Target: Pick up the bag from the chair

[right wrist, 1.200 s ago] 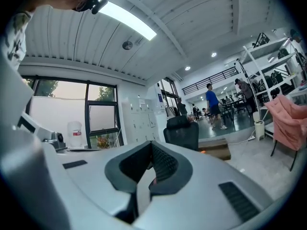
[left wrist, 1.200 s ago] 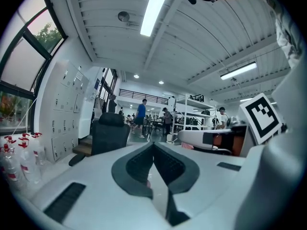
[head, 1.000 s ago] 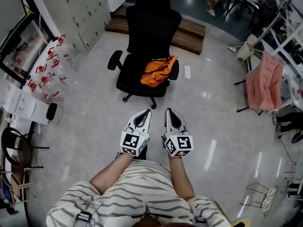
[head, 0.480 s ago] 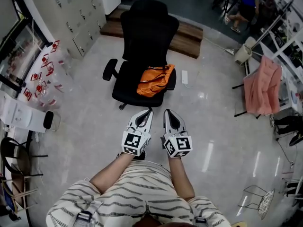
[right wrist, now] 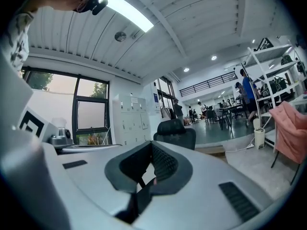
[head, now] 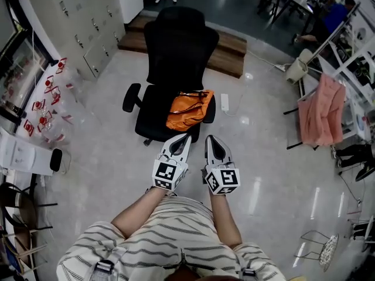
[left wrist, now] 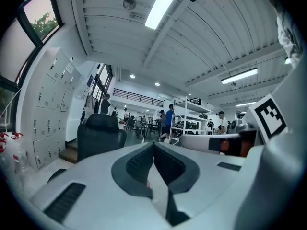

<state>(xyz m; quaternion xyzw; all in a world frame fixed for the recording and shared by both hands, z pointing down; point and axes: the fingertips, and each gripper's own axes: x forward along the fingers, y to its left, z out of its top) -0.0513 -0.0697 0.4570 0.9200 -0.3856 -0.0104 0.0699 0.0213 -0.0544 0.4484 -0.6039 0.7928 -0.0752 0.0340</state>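
Observation:
An orange bag (head: 188, 109) lies crumpled on the right half of the seat of a black office chair (head: 176, 51). In the head view my left gripper (head: 183, 139) and right gripper (head: 209, 139) are held side by side, level, just in front of the seat's near edge. Both are shut with nothing between the jaws. The left gripper's tip overlaps the seat edge below the bag. The chair's backrest (left wrist: 99, 133) shows over the shut jaws in the left gripper view and again as the backrest (right wrist: 175, 133) in the right gripper view. The bag is hidden in both gripper views.
Grey lockers (head: 88, 16) line the wall at far left, with a wooden step (head: 228, 45) behind the chair. A pink cloth (head: 321, 110) hangs on a frame at right. A white power strip (head: 224, 102) lies on the floor beside the chair. People sit at desks far back.
The chair and bag have come closer in the head view: both grippers have advanced toward the seat, side by side. Their jaws stayed shut.

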